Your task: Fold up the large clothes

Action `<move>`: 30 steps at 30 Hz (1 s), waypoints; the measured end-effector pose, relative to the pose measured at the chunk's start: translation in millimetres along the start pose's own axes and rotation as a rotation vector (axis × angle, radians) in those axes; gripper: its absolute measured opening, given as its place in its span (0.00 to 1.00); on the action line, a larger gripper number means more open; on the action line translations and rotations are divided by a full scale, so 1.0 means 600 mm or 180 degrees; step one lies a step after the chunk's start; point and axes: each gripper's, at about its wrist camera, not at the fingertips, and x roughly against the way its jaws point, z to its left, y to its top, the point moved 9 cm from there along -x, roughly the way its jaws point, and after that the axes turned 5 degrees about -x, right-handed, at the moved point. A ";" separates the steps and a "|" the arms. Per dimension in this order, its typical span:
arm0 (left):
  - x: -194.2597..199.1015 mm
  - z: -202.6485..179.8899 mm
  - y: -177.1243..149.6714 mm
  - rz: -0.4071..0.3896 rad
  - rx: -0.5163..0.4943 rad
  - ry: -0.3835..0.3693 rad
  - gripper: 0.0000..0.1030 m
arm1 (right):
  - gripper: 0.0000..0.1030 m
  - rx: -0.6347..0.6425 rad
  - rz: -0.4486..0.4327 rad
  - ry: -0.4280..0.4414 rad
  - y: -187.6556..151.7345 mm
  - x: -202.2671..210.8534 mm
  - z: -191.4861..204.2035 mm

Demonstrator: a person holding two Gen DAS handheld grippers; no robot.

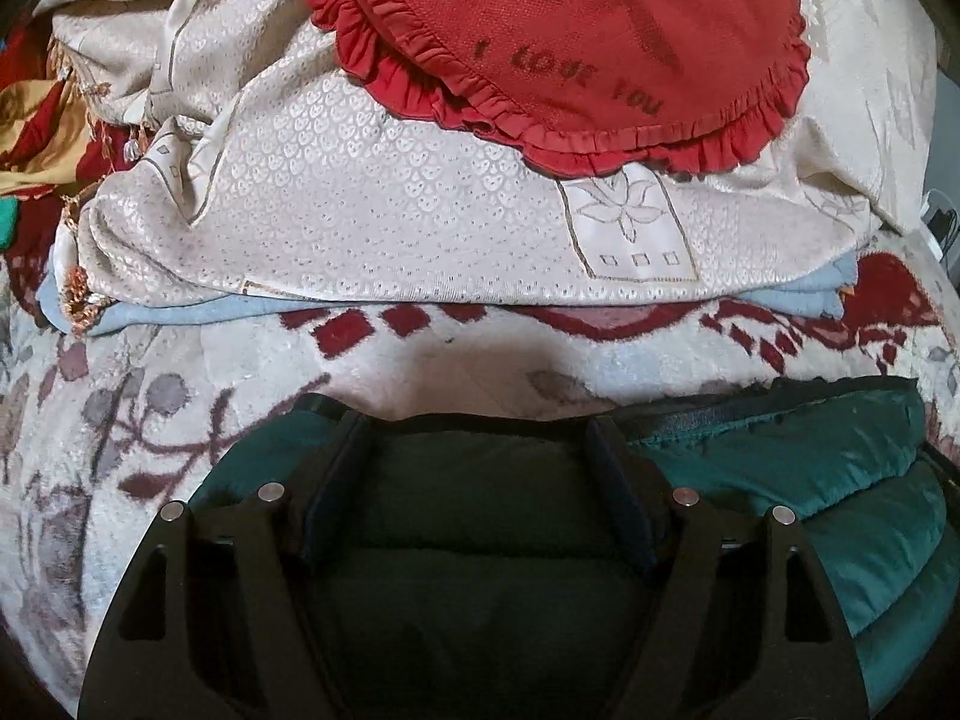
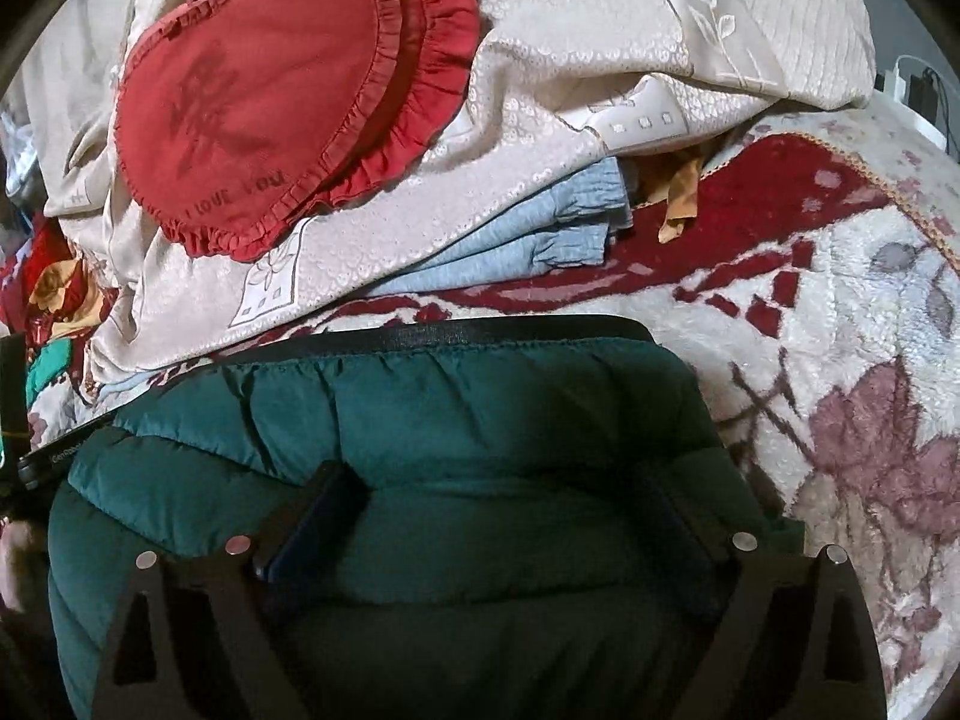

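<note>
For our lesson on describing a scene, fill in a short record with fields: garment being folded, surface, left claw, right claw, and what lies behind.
garment: green puffy jacket, black band along its far edge
surface: fluffy white blanket with red and mauve flowers
left claw: open, fingers spread over the jacket
right claw: open, fingers spread over the jacket
behind: stack of cream cloth on blue cloth
on the stack: red frilled cushion, lettered "I LOVE YOU"

I see a plush floral blanket (image 2: 852, 312) covering the surface, a stack of cream patterned cloth (image 1: 372, 222) behind, red frilled cushions (image 1: 576, 42) on top, under dim indoor light.
</note>
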 end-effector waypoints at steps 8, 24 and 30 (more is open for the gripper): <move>0.221 0.010 -0.014 -0.0386 0.0188 -0.0242 0.73 | 0.87 0.0075 -0.0176 0.0080 -0.007 0.172 0.039; 0.496 -0.205 -0.313 -0.0384 -0.0578 -0.0524 1.00 | 0.88 0.0336 -0.0212 -0.0042 -0.308 0.513 0.047; 0.513 -0.223 -0.353 -0.0183 -0.0493 -0.0502 1.00 | 0.88 0.0192 -0.0179 -0.0085 -0.359 0.545 0.044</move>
